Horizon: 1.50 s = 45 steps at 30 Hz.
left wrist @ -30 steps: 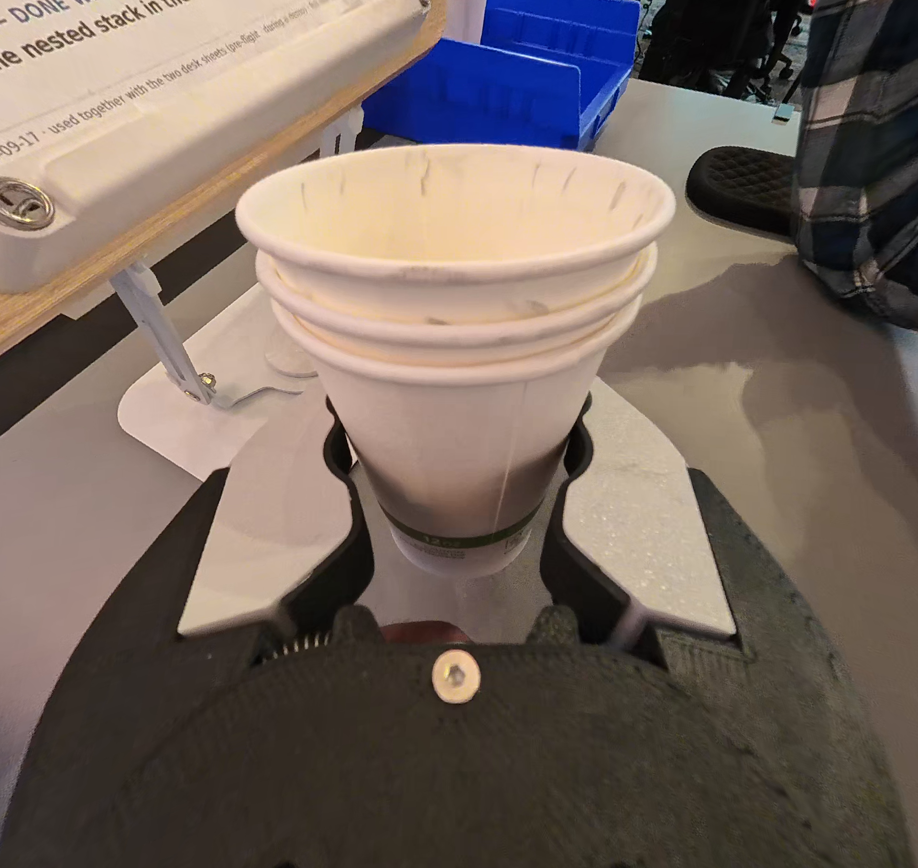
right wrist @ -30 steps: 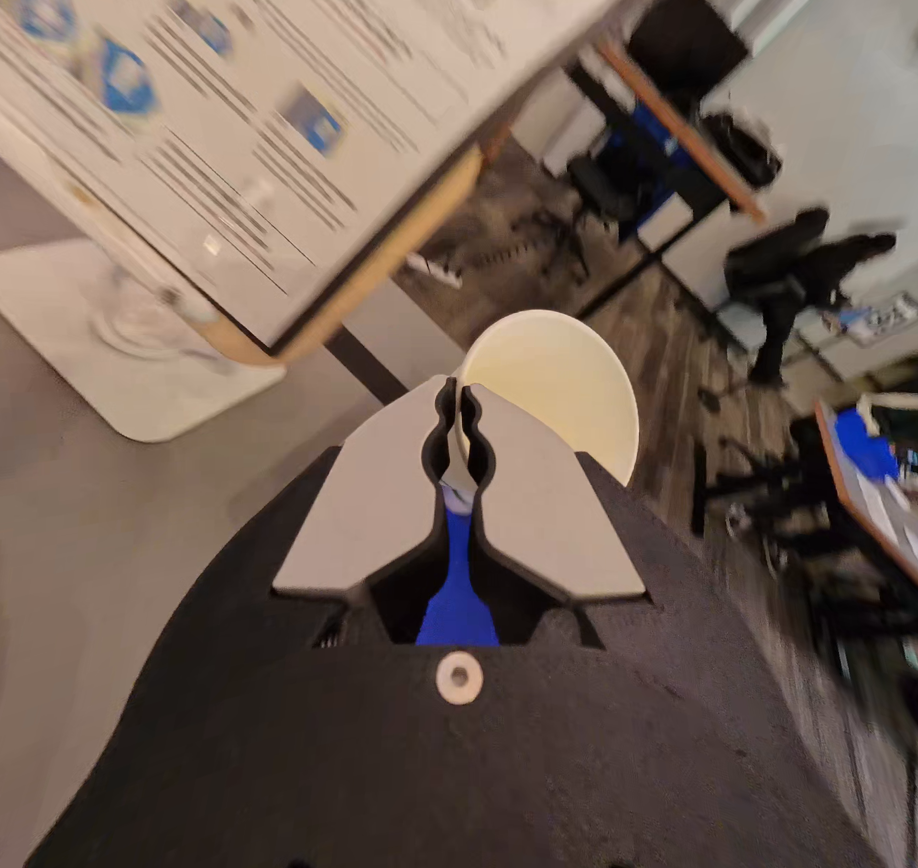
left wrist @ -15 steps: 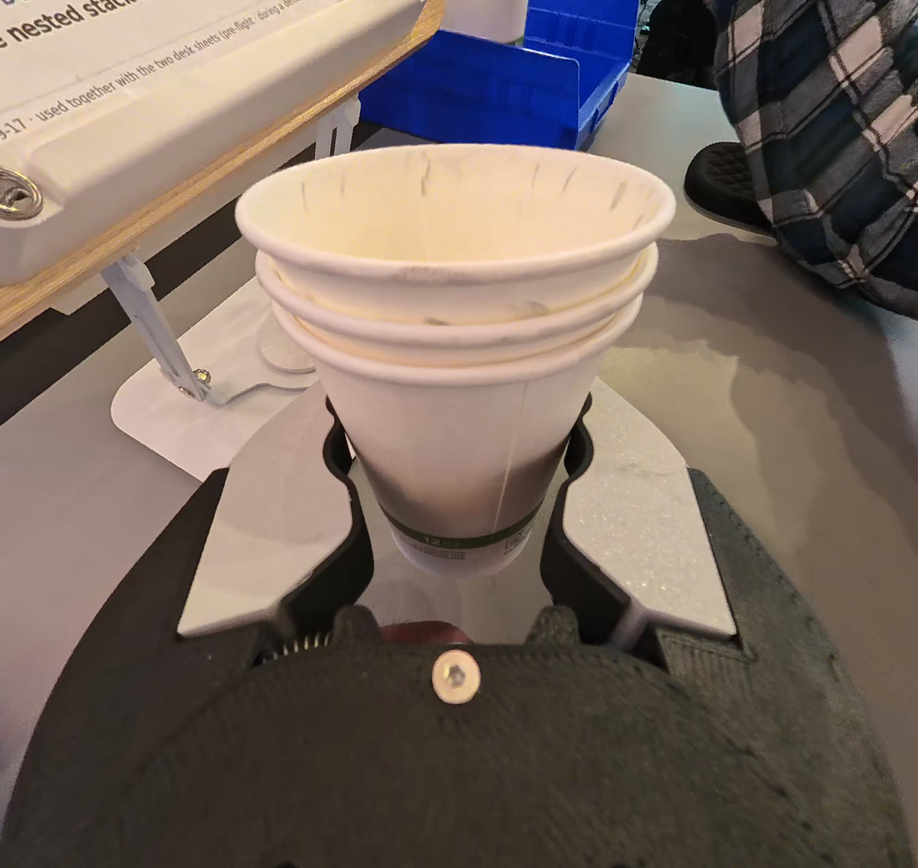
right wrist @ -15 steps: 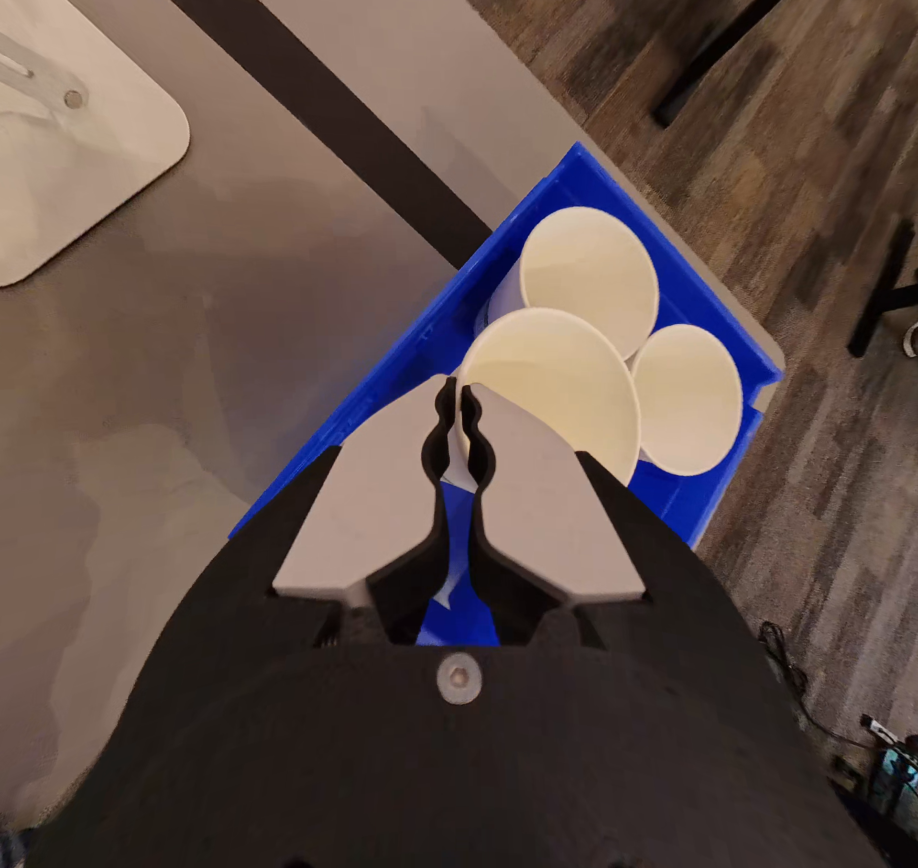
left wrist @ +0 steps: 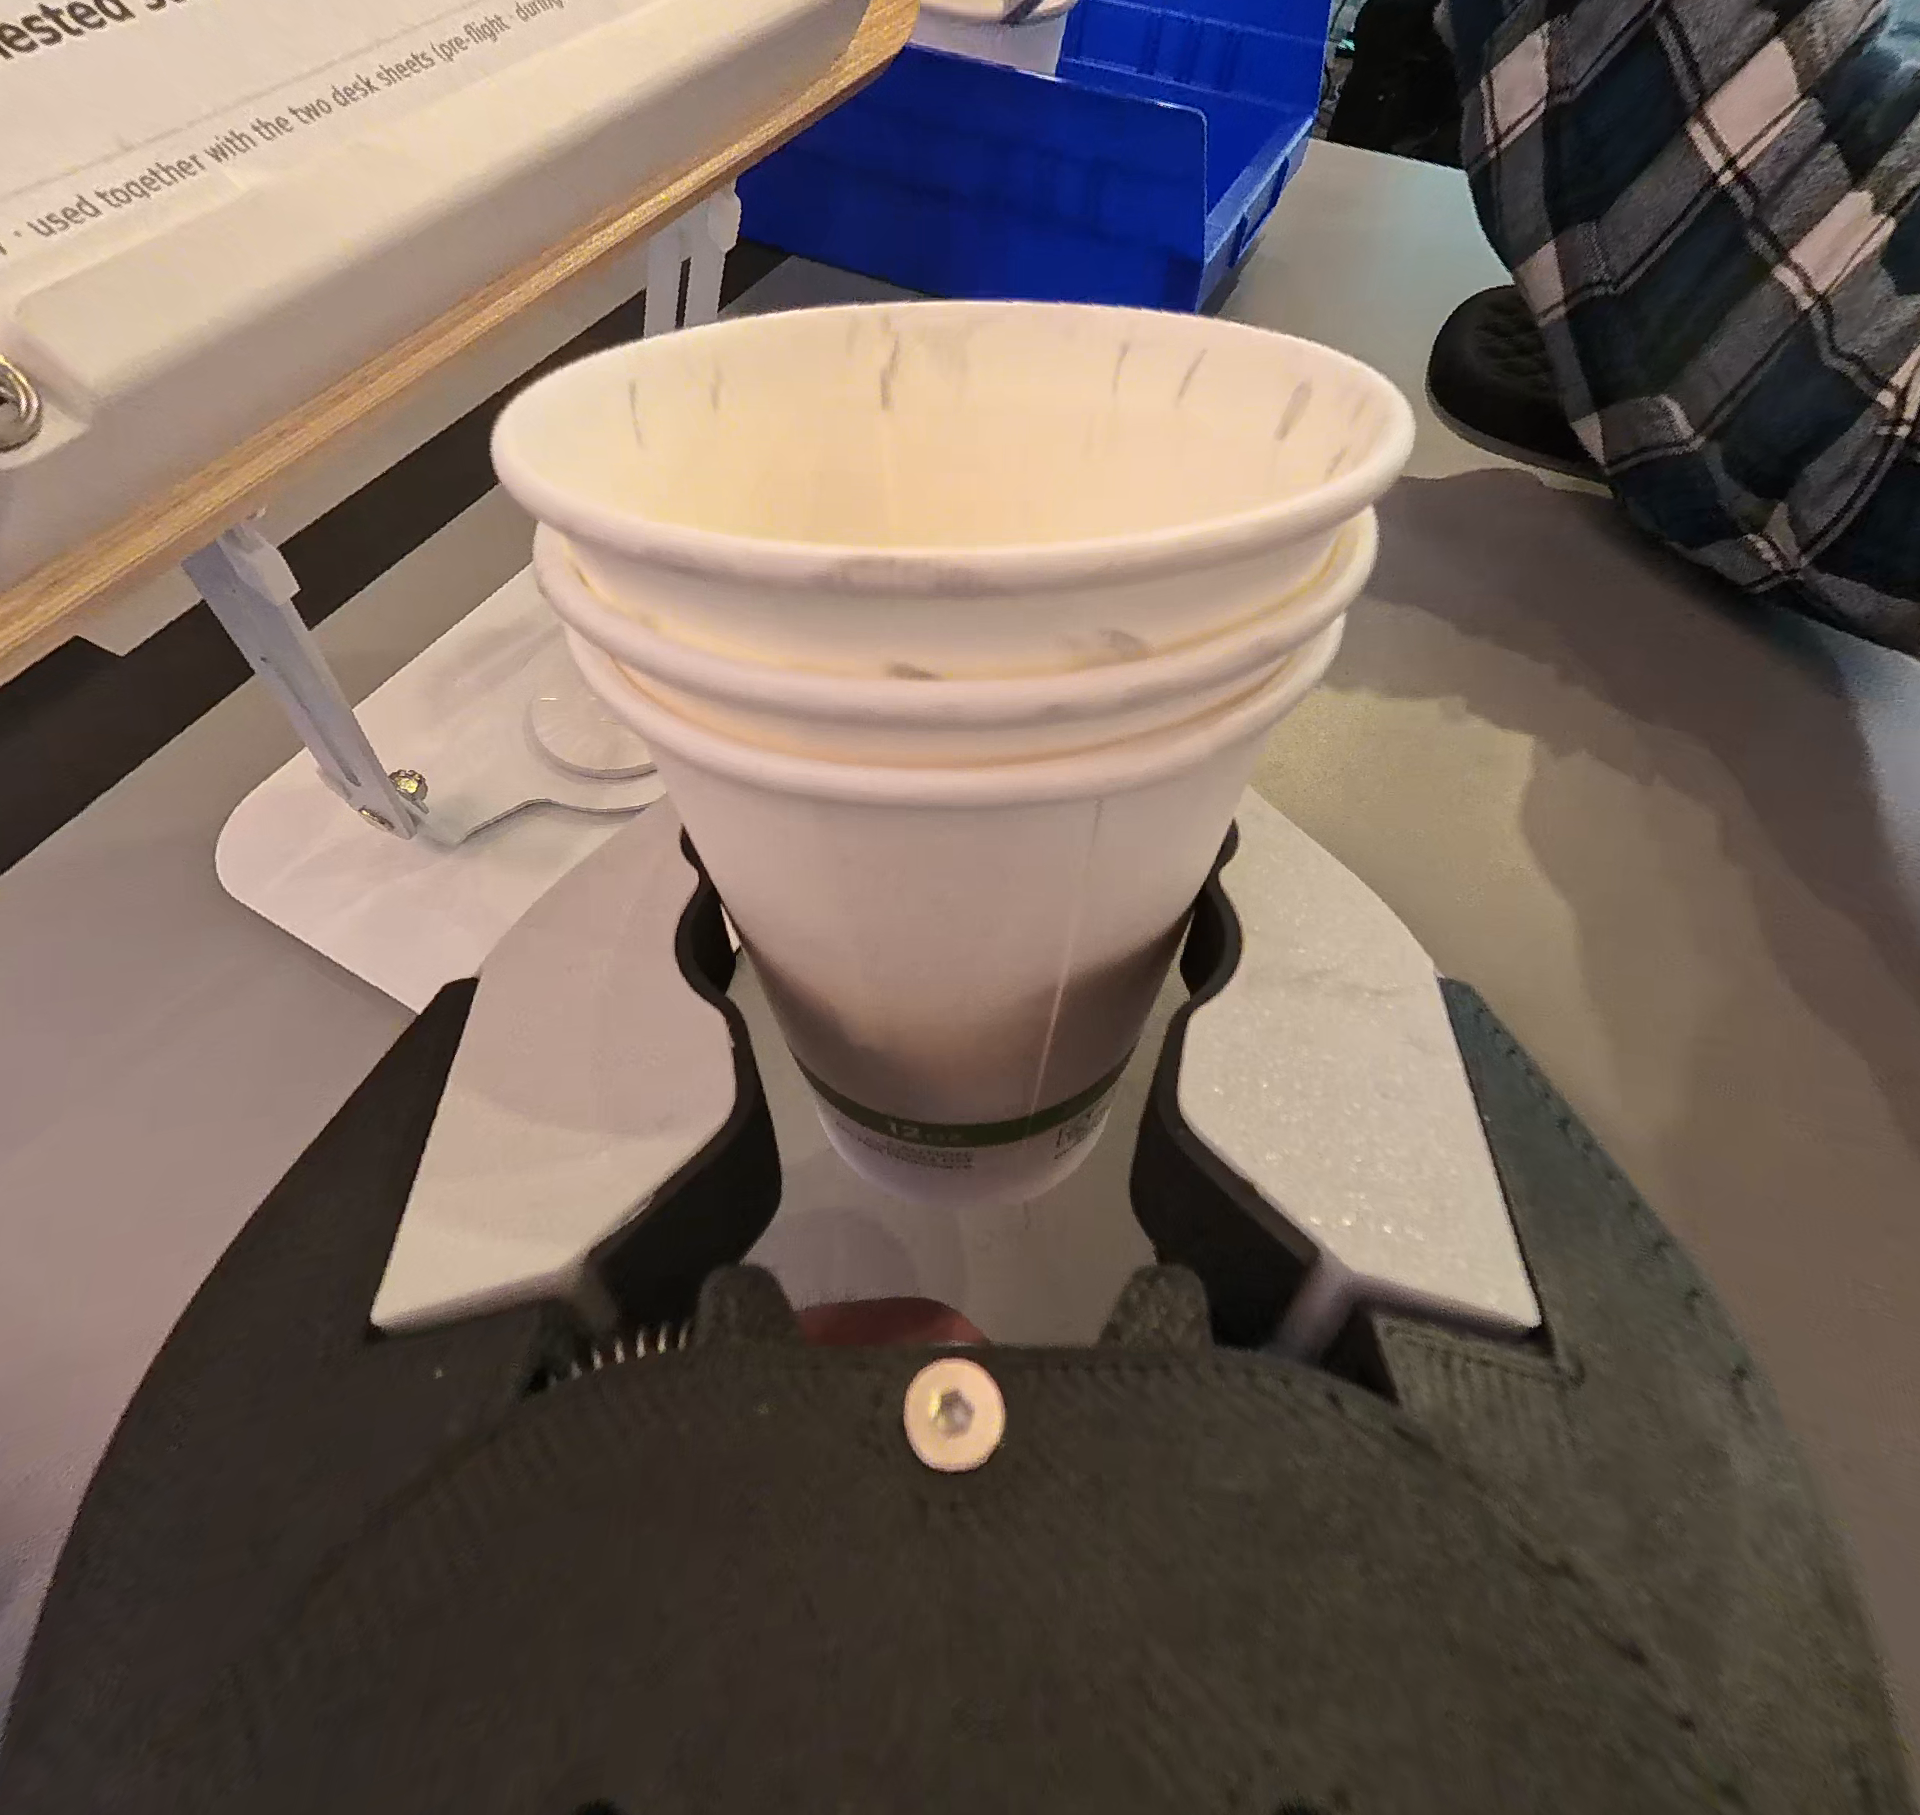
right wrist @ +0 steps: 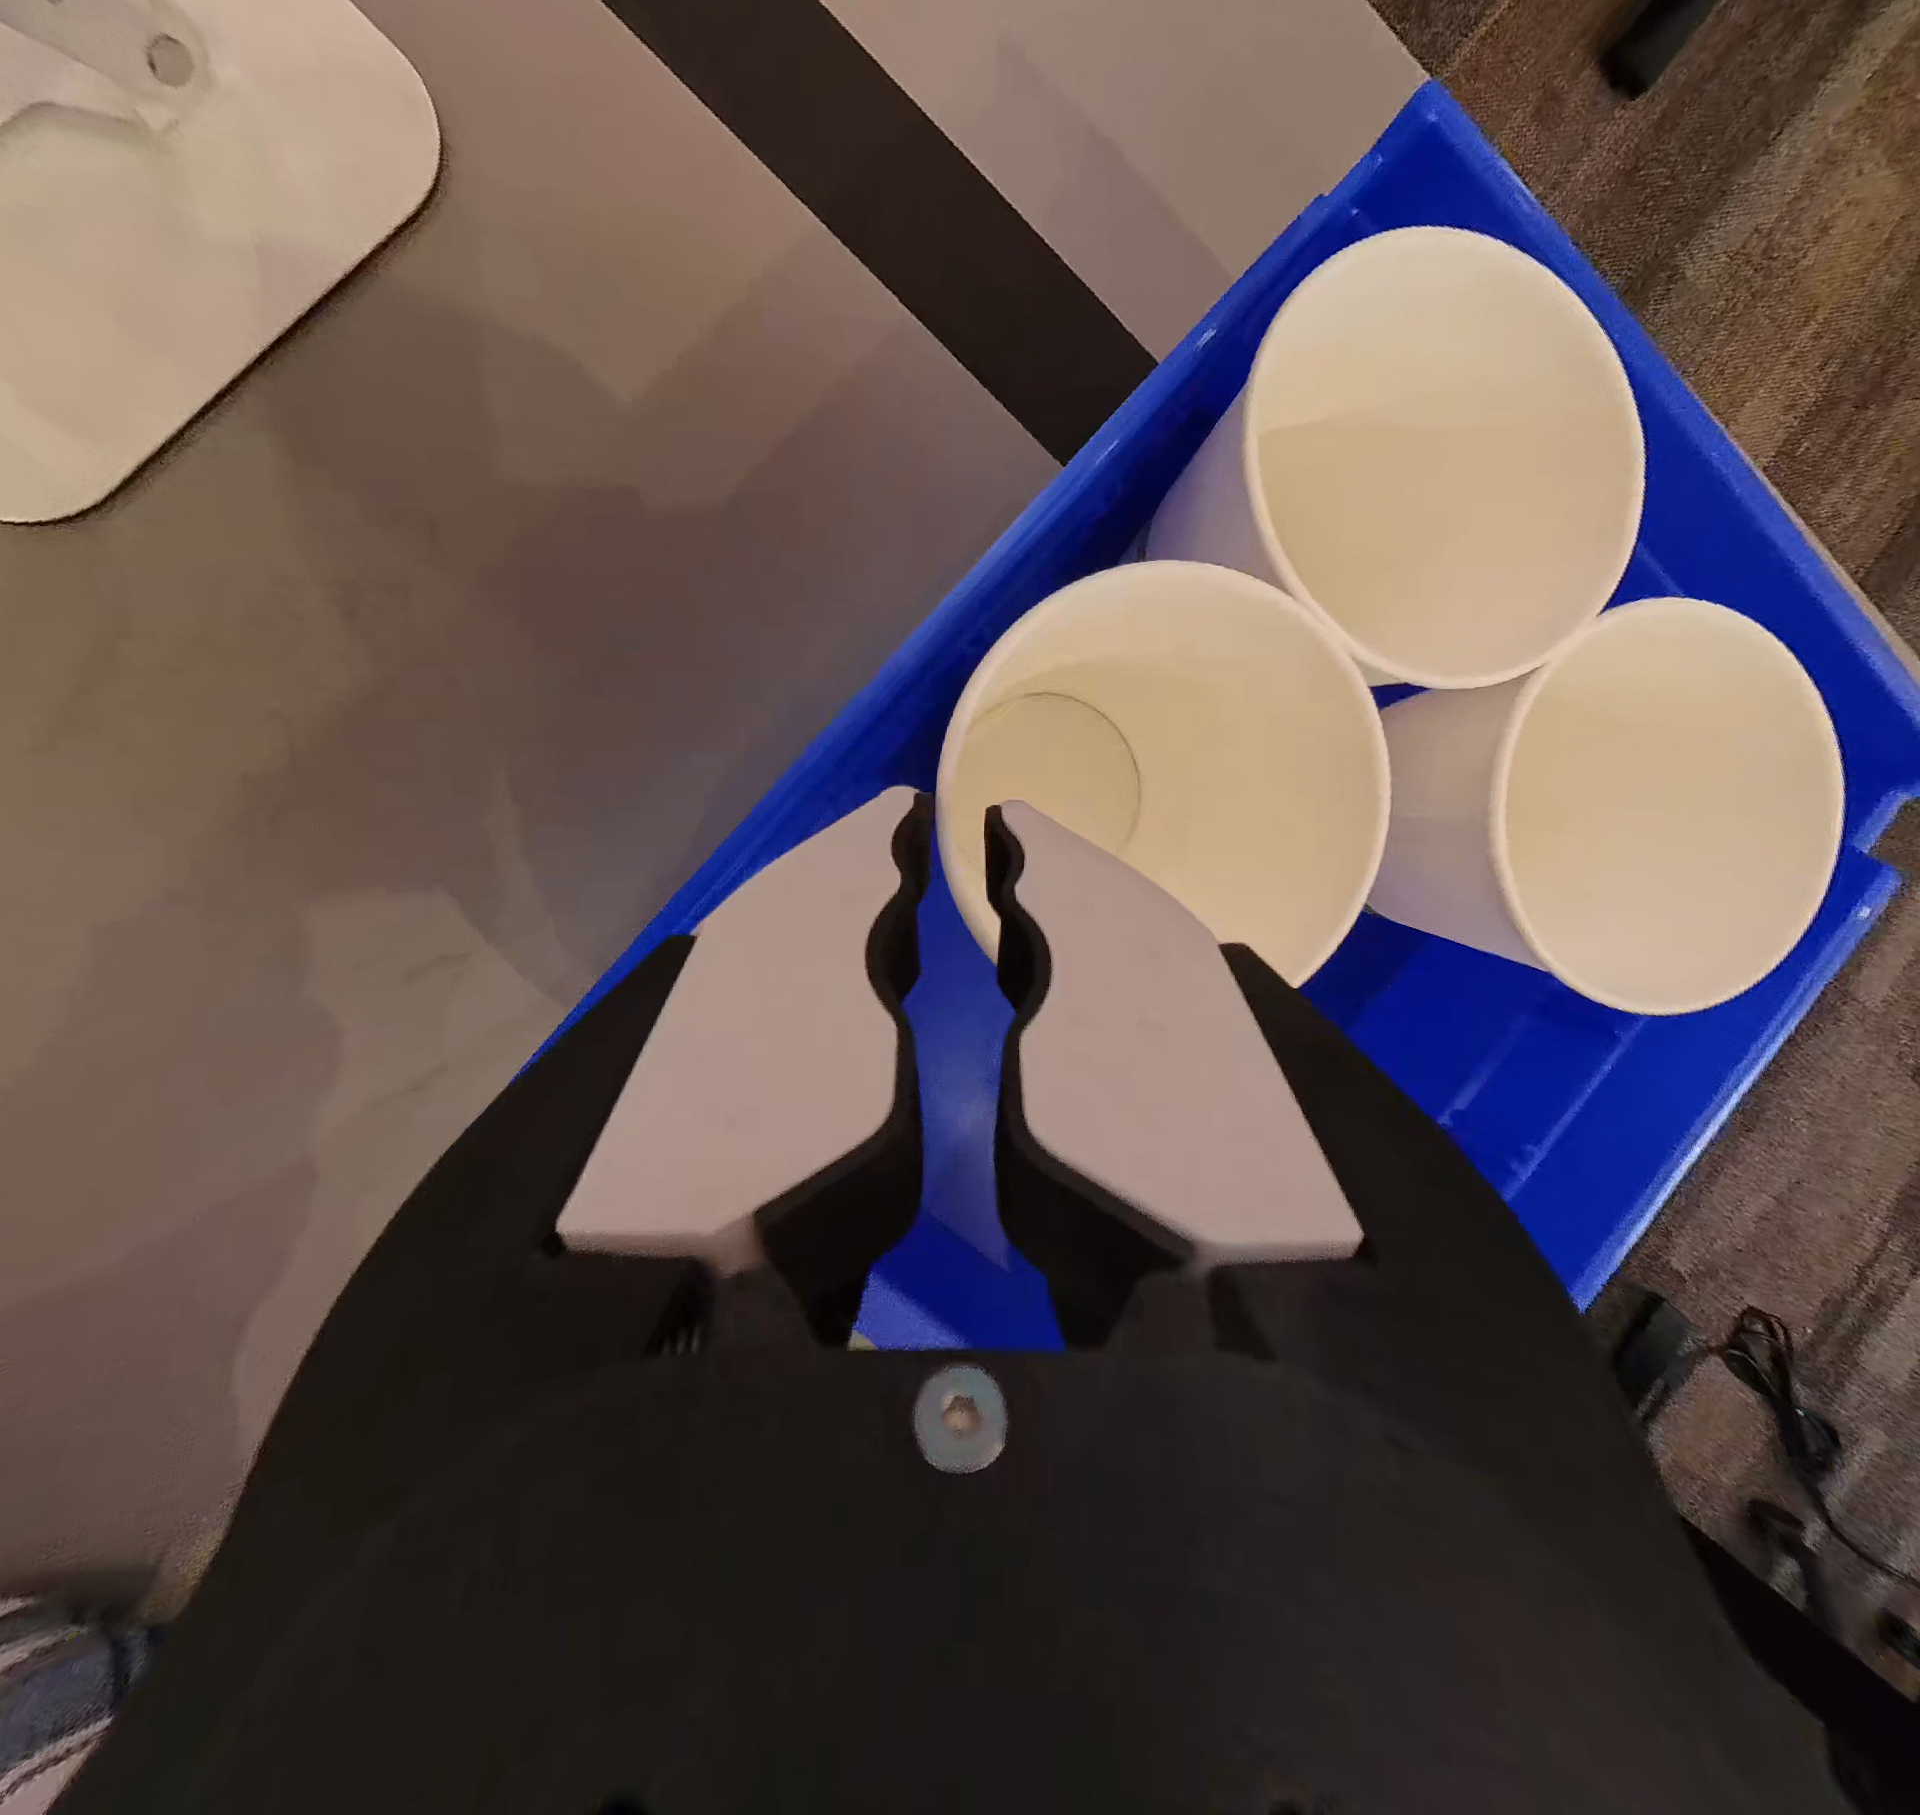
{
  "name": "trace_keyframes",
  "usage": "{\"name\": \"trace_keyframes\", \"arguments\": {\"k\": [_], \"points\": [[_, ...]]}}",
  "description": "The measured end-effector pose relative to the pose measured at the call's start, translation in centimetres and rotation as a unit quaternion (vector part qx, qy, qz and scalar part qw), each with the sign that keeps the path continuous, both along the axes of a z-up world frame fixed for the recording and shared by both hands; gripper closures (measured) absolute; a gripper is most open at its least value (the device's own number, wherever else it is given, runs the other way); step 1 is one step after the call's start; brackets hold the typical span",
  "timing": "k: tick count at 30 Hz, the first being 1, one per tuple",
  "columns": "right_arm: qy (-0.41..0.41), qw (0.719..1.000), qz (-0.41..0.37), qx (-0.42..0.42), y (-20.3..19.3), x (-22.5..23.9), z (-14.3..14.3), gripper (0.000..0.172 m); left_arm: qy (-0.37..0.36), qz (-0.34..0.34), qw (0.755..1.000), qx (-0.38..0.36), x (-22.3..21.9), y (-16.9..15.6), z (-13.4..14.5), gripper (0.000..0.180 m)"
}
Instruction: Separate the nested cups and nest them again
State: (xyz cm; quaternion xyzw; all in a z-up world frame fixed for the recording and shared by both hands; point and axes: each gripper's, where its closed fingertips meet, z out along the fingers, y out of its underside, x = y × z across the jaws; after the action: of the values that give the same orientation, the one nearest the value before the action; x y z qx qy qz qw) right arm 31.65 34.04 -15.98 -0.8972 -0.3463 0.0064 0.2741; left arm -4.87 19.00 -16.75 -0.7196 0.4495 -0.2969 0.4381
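Both views are evenly lit by warm indoor light from overhead, moderately bright, and the tabletop (left wrist: 1558,830) shows a pale sheen with soft-edged shadows spreading towards its right edge. The left wrist view is sharp at its centre, with wide-angle bending that curves straight lines near the frame edges and swells the stack of cups (left wrist: 951,685). The right wrist view is slightly softer, with mild blur at its lower left corner and a dim wooden floor (right wrist: 1714,155) beyond the tabletop's far edge.

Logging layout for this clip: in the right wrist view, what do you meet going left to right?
White stand base → grey table → blue bin's near wall → cup at the jaws → rightmost cup → wooden floor.
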Motion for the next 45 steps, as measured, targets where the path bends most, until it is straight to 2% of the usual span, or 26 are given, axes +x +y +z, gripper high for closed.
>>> {"name": "trace_keyframes", "arguments": {"k": [4, 6, 10, 13, 15, 20, 22, 26, 32, 38, 40, 43, 45], "points": [[-0.003, 1.000, 0.001, 0.009, -0.5, -0.2, 1.0, 0.167, 0.001, -0.002, 1.000, -0.001, 0.0, -0.1, 0.0, 0.094], [-0.014, 1.000, -0.008, 0.017, -0.5, 0.1, 1.4, 0.162, 0.000, -0.002, 1.000, 0.000, 0.0, -0.1, 0.1, 0.094], [-0.025, 0.997, -0.006, 0.073, -0.8, -0.6, 4.6, 0.157, -0.002, -0.002, 1.000, 0.002, 0.1, -0.1, 0.2, 0.094], [-0.024, 0.985, -0.005, 0.171, -1.4, -2.5, 9.9, 0.159, -0.003, -0.004, 1.000, 0.002, 0.2, -0.2, 0.3, 0.094], [0.018, 0.971, 0.026, 0.237, -2.8, -5.2, 14.1, 0.164, -0.006, -0.004, 1.000, 0.003, 0.2, -0.2, 0.5, 0.094], [0.053, 0.942, 0.109, 0.312, -5.5, -8.2, 24.0, 0.163, -0.006, -0.007, 1.000, 0.003, 0.3, -0.3, 0.4, 0.094], [0.069, 0.929, 0.145, 0.333, -7.0, -8.8, 26.2, 0.164, -0.005, -0.009, 1.000, 0.006, 0.4, -0.4, 0.6, 0.094], [0.096, 0.897, 0.149, 0.404, -9.0, -7.2, 28.0, 0.164, -0.011, -0.012, 1.000, 0.007, 1.0, -0.6, 1.0, 0.094], [0.204, 0.846, 0.172, 0.461, -9.0, -4.4, 29.6, 0.167, -0.011, -0.025, 1.000, 0.008, 2.9, -1.3, 1.2, 0.094], [0.294, 0.832, 0.167, 0.440, -7.8, -0.6, 27.8, 0.163, -0.005, -0.053, 0.999, -0.005, 5.2, -2.0, 0.5, 0.094], [0.334, 0.831, 0.145, 0.420, -7.6, 0.9, 27.5, 0.163, 0.007, -0.062, 0.998, -0.003, 5.7, -2.5, 0.1, 0.094], [0.350, 0.834, 0.097, 0.416, -7.2, 3.0, 26.8, 0.157, 0.013, -0.067, 0.998, 0.002, 6.0, -3.0, 0.0, 0.094], [0.377, 0.828, 0.089, 0.405, -7.6, 2.9, 26.4, 0.157, 0.009, -0.069, 0.998, 0.003, 5.9, -3.2, 0.2, 0.094]]}}
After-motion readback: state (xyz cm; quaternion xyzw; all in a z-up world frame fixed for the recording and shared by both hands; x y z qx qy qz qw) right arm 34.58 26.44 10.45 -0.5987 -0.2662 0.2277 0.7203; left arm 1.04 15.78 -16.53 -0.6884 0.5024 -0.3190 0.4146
